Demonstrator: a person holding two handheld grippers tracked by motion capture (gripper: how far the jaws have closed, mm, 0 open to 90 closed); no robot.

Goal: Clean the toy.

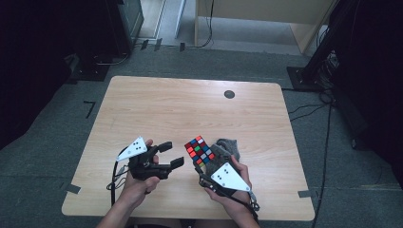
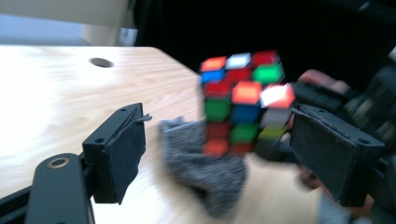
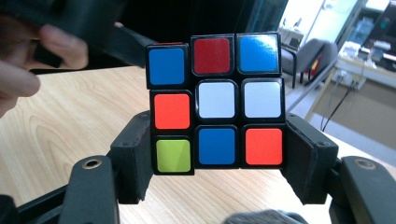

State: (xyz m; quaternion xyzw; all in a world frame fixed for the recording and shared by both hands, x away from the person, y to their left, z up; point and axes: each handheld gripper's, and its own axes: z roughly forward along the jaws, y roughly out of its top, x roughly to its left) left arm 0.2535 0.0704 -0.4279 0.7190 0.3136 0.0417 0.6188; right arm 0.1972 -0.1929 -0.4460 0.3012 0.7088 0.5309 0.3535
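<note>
Scrambled multicoloured plastic puzzle cube (image 1: 199,150) clamped at bottom layer by right gripper (image 3: 217,163), held above wooden table (image 1: 190,109) beside crumpled grey cloth (image 1: 228,148). Left gripper (image 1: 171,154) released, nothing between jaws; cube lies just right of it, top layers exposed.

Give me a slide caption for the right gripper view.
Right claw clamps the bottom row of a scrambled puzzle cube above the wooden table.

The setting is appearing to be a lab or office workroom. Grey carpet (image 1: 57,118) is lying under a wooden table (image 1: 190,109); cables (image 1: 328,142) are trailing past dark equipment stands (image 1: 328,47), and an office chair (image 3: 310,58) is standing by desks.
</note>
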